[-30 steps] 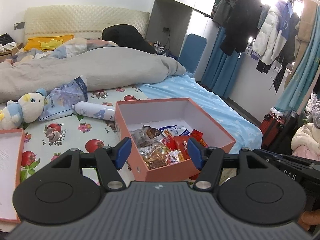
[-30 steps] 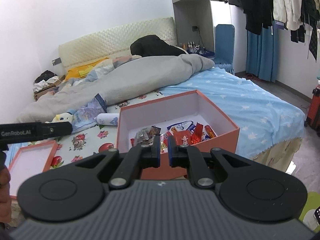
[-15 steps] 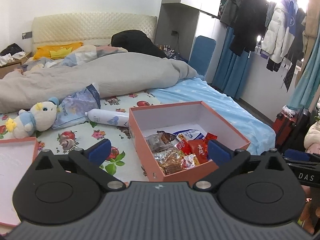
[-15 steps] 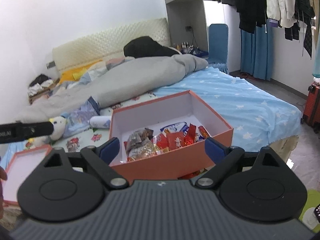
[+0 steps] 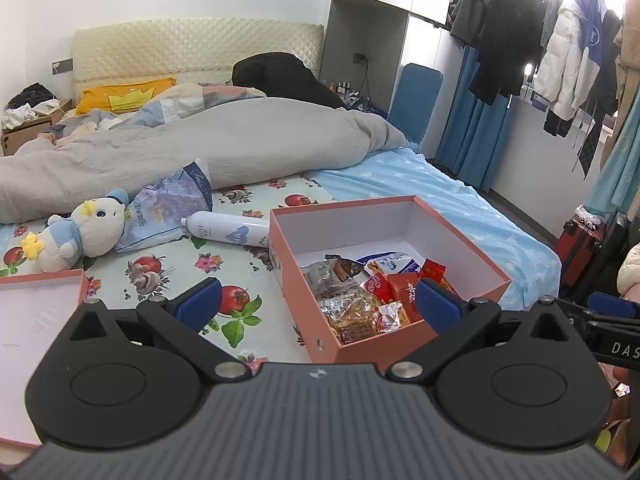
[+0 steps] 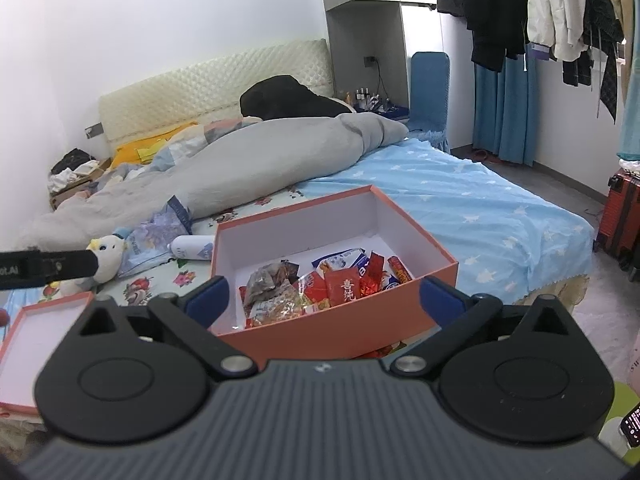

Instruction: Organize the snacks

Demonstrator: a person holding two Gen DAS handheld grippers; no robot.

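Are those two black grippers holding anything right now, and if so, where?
Nothing is held. The left gripper and right gripper both stand wide open, empty, short of the orange cardboard box.

We see wrapped snacks point(image 5: 362, 294) heaped in the near end of an open orange box point(image 5: 460, 240) on the bed.

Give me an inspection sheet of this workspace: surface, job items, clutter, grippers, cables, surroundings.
Surface: bed with fruit-print sheet.
Job's things: open orange cardboard box holding assorted wrapped snacks; its orange lid lies apart to the left.
Clutter: white plush duck, white bottle, crumpled blue plastic bag, grey duvet.
Grippers: left gripper and right gripper have just been opening; both wide, nothing between them.
Cables: one at the wall socket.
Surroundings: hanging coats, red suitcase.
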